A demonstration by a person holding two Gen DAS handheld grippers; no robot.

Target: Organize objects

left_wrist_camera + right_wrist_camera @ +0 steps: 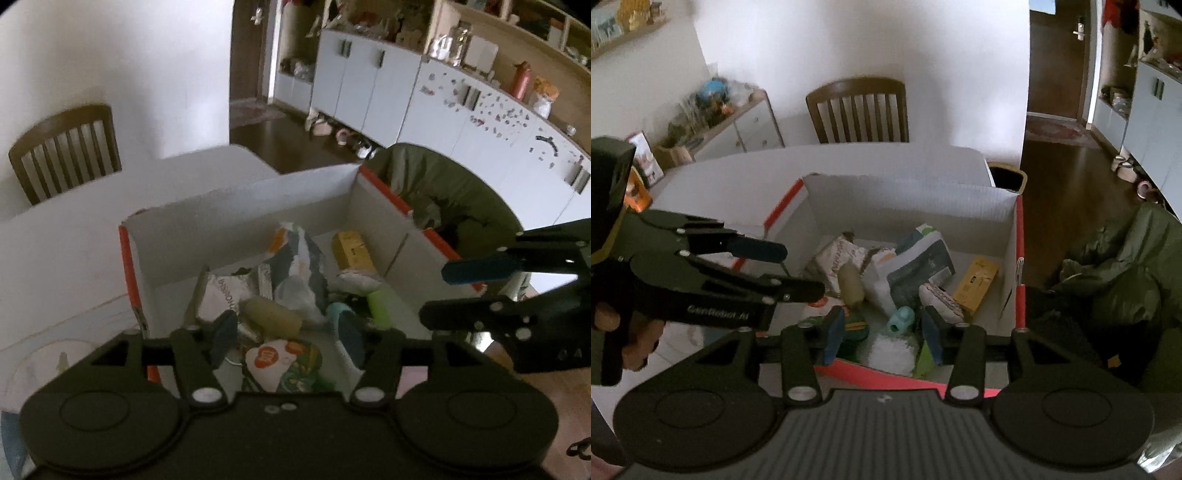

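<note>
White tabletop [746,173] carries an open cardboard box [908,206] with red-orange edges, its inside heaped with small goods. Near the far right corner of the box lies a yellow carton [975,282], beside a grey-and-white pouch [919,266] that leans across the middle. A tan roll [851,282] rests left of the pouch, a teal toy [901,319] lies nearer the front, and a lime-green piece [378,306] sits by the right wall. The left gripper [288,332] hovers over the box's near end, fingers spread and holding nothing. The right gripper [882,334] hangs over the near rim, likewise spread and empty. Beyond the table stands a wooden chair [858,110]; a green jacket [1123,273] lies heaped right of the box.
</note>
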